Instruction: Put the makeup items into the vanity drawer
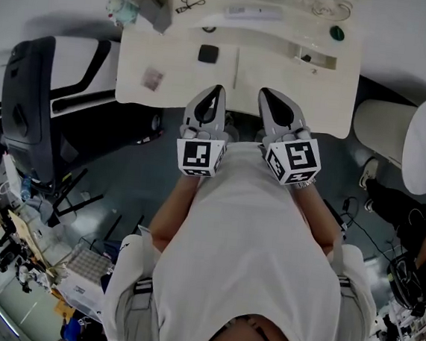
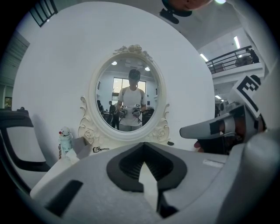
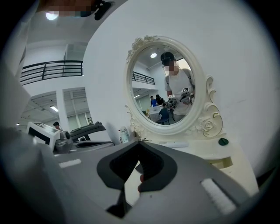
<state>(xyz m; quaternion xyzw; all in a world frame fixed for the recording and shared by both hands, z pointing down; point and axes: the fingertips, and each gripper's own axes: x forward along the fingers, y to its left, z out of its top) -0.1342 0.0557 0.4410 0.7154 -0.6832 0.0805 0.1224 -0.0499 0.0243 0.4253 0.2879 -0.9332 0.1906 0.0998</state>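
The white vanity [image 1: 281, 83] stands in front of me. On its top lie a black square compact [image 1: 208, 53] and a small pinkish item [image 1: 153, 78]. On the raised shelf under the oval mirror [image 2: 127, 98] lie an eyelash curler [image 1: 190, 6], a white tube [image 1: 252, 13] and a dark green round item [image 1: 337, 33]. A small drawer [image 1: 319, 60] in that shelf stands open at the right. My left gripper [image 1: 219, 90] and right gripper [image 1: 265, 93] hover side by side over the vanity's near edge, both shut and holding nothing. A small reddish patch shows through the right jaws' gap.
A snowman-topped bottle [image 1: 121, 7] and a grey box [image 1: 155, 10] stand at the shelf's left end. A black-and-white chair [image 1: 32, 104] is to the left of the vanity, a white round seat [image 1: 425, 145] to the right. Cables and clutter lie on the floor.
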